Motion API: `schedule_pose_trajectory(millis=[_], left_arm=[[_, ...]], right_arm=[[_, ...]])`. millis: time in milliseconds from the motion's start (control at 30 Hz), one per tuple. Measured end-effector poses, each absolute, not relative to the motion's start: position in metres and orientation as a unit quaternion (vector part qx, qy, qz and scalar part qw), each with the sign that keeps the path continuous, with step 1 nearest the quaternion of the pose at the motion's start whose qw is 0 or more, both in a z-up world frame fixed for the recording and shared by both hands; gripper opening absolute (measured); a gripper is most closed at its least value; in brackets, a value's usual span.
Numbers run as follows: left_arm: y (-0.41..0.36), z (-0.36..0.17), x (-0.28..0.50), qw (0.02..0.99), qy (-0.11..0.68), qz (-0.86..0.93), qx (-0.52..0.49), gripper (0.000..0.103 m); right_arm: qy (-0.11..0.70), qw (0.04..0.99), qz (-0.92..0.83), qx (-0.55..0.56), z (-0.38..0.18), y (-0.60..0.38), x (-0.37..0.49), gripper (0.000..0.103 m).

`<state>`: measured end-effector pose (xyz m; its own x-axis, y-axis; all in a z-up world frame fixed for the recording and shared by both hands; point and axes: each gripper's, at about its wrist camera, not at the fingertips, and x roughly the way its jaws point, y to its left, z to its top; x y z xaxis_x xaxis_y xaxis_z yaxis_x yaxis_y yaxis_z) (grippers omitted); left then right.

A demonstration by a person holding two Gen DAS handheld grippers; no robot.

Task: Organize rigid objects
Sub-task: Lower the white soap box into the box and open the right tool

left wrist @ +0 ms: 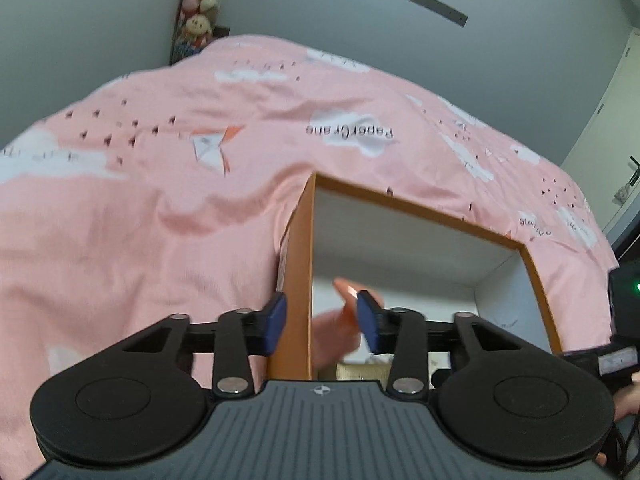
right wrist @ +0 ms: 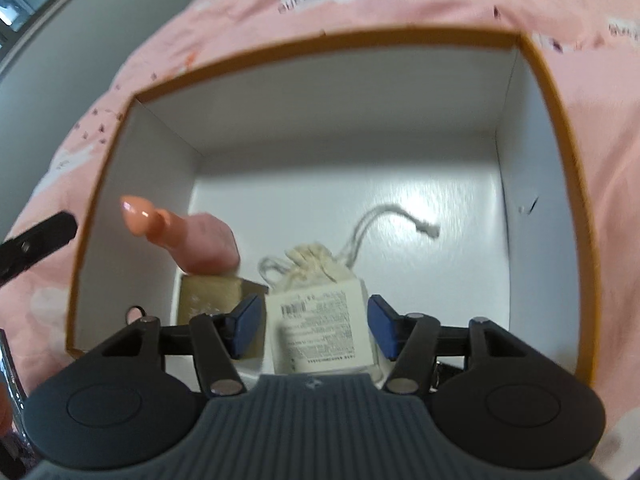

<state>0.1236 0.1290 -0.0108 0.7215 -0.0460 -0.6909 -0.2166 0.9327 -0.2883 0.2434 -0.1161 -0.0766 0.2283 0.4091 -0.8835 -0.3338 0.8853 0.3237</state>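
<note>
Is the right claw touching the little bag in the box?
Apart. The right wrist view shows the right claw open, a gap between each pad and the bag.

A bed covered with a pink sheet (left wrist: 160, 220) carries everything; the sheet is printed with white clouds, small dark birds, a folded paper crane and the words "PaperCrane". Directly on this sheet stands one open box (right wrist: 552, 92) with an orange outside and rim and white inner walls. The fabric is wrinkled beside the left wall of the box.
</note>
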Motion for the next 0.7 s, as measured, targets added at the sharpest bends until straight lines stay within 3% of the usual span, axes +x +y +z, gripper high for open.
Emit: schedule_pose_trajectory(millis=[133,233,333,500,700], left_arm=[[0.126,-0.019,0.12,0.906,0.379,0.042,-0.183,0.03],[0.123,-0.022,0.118,0.907,0.378,0.045,-0.18,0.03],[0.121,-0.022,0.117,0.908,0.377,0.048,-0.179,0.03],[0.116,-0.021,0.116,0.91,0.376,0.052,-0.168,0.03],[0.116,-0.021,0.115,0.91,0.376,0.053,-0.168,0.03]], right_arm=[[0.601,0.766,0.227,0.037,-0.09,-0.114,0.248,0.059],[0.607,0.761,0.225,0.038,-0.097,-0.112,0.249,0.058],[0.609,0.758,0.23,0.032,-0.099,-0.108,0.248,0.046],[0.624,0.736,0.258,0.044,-0.101,-0.095,0.242,0.035],[0.614,0.735,0.288,0.018,-0.101,-0.077,0.232,0.035]])
